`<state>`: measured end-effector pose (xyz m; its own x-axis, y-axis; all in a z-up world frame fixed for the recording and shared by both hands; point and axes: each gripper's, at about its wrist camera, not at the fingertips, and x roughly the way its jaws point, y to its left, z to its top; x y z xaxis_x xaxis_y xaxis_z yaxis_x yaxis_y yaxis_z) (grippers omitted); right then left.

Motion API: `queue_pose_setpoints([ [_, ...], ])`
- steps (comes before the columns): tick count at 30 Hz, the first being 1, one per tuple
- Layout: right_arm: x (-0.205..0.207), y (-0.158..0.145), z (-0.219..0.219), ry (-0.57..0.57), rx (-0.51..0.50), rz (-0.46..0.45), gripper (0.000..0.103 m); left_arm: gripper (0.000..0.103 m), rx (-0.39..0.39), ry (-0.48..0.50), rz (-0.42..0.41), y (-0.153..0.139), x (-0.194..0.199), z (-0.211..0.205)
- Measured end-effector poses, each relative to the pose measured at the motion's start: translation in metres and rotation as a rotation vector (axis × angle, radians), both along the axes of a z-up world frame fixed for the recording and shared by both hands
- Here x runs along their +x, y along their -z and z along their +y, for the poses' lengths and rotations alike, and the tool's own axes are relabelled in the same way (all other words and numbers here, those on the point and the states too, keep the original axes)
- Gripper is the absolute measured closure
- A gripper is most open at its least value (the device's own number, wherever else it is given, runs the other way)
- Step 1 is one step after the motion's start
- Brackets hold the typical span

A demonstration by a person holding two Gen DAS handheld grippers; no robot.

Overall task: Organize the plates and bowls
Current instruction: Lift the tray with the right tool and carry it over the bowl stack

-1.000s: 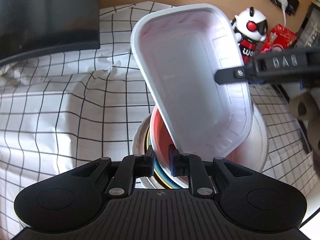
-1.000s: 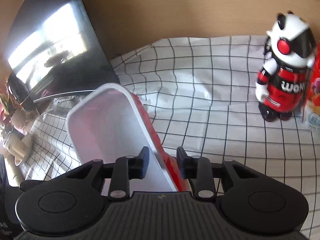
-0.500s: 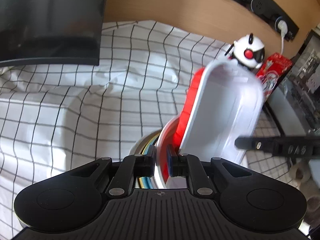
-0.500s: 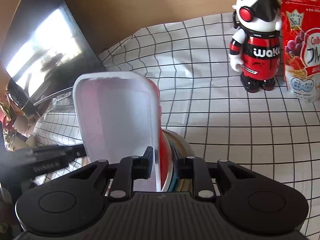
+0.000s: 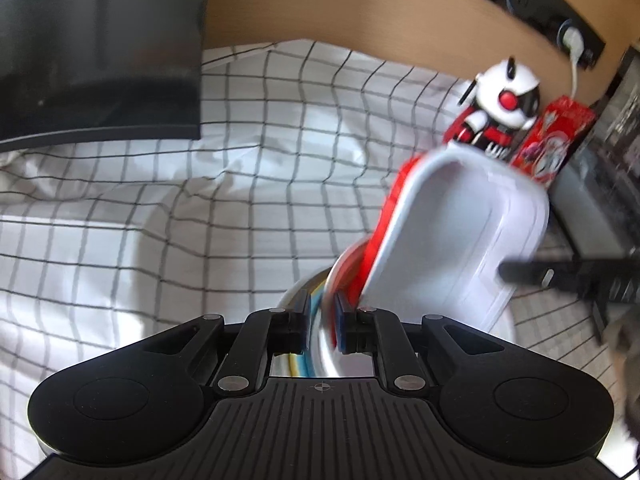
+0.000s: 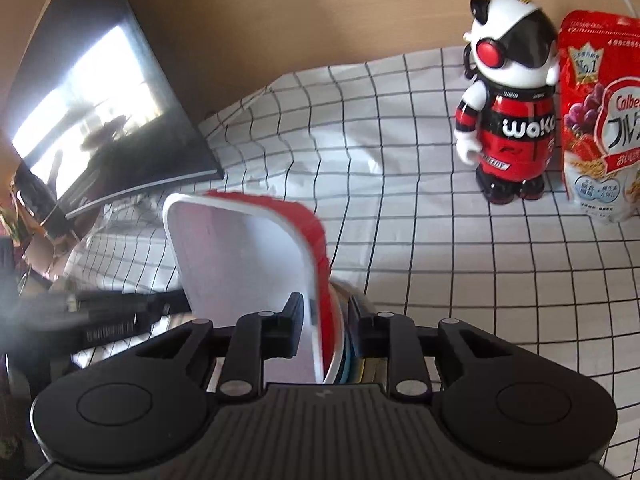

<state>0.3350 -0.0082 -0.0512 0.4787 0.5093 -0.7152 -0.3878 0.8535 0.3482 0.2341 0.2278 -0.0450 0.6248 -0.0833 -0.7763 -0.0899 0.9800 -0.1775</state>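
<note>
Left gripper [image 5: 323,322] clamps the rim of a stack of plates [image 5: 320,344], fingers pressed close on its edge. Right gripper [image 6: 325,322] grips the same stack [image 6: 348,360] together with a rectangular tray [image 6: 248,264], white inside and red outside, which stands tilted on the stack above the checked cloth [image 6: 420,240]. Toy robot [image 6: 508,96] and cereal bag [image 6: 600,120] stand beyond, just beside each other.
</note>
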Motion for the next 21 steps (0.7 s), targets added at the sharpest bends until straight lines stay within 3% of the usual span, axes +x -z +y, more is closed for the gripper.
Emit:
queue_pose_setpoints([
  [6, 0.008, -0.004, 0.018, -0.012, 0.011, -0.005, 0.079, 0.087, 0.001, -0.011, 0.019, 0.002, -0.012, 0.004],
  [12, 0.01, -0.001, 0.033, -0.007, -0.032, 0.001, 0.079, 0.088, -0.02, -0.043, -0.089, -0.023, -0.034, 0.009],
  [18, -0.006, -0.005, 0.022, 0.0, -0.067, -0.027, 0.078, 0.088, -0.044, -0.07, -0.08, -0.022, -0.035, 0.011],
  [19, -0.009, -0.006, 0.021, 0.003, -0.078, -0.039, 0.077, 0.087, -0.058, -0.075, -0.07, -0.019, -0.034, 0.012],
  [21, -0.016, -0.005, 0.016, 0.014, -0.091, -0.042, 0.065, 0.087, -0.067, -0.082, -0.05, -0.016, -0.032, 0.012],
])
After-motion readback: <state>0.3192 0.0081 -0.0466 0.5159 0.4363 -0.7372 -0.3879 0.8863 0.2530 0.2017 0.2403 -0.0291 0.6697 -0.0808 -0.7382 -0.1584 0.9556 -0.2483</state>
